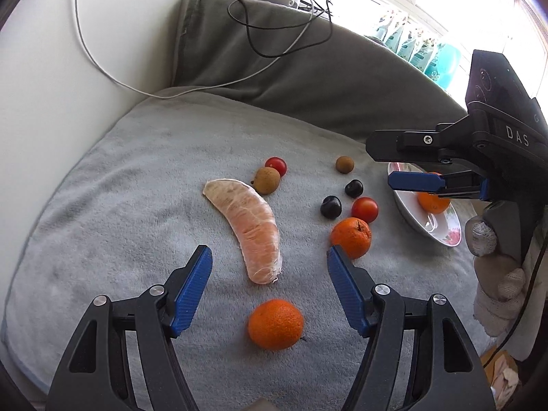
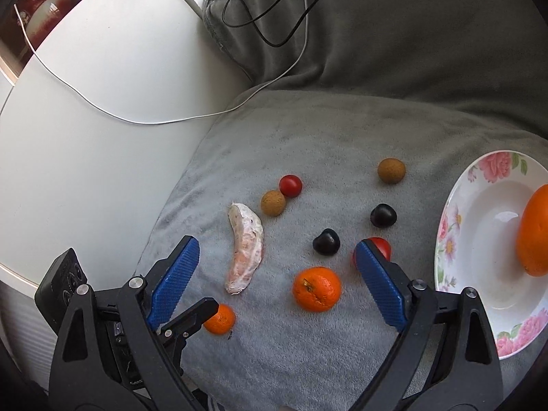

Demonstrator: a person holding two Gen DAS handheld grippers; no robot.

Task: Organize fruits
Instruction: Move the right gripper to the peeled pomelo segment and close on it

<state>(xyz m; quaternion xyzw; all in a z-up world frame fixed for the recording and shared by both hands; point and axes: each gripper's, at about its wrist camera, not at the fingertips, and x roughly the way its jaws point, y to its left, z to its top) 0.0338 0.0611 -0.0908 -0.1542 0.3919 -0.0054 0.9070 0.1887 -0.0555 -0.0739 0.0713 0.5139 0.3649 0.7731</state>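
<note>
A grey cushion [image 1: 137, 188] carries the fruit, with a darker blanket [image 1: 308, 68] heaped behind it and cables [image 1: 260, 27] trailing over that. At the cushion's right edge sits a floral plate [image 2: 455, 226] holding one orange [image 2: 534, 233]. The left gripper [image 1: 267, 274] hangs with jaws apart and nothing between the pads, above a pomelo segment [image 1: 253, 226] and a mandarin [image 1: 275, 323]. The right gripper [image 2: 277, 274] is likewise spread wide and empty (a gloved hand [image 1: 493, 274] works it), over a second mandarin [image 2: 316, 288]. Smaller items lie loose mid-cushion: two tomatoes [image 2: 290, 185] [image 1: 364, 209], two longans [image 2: 273, 202] [image 2: 391, 170], two dark plums [image 2: 326, 241] [image 2: 383, 215], none touching the plate.
</note>
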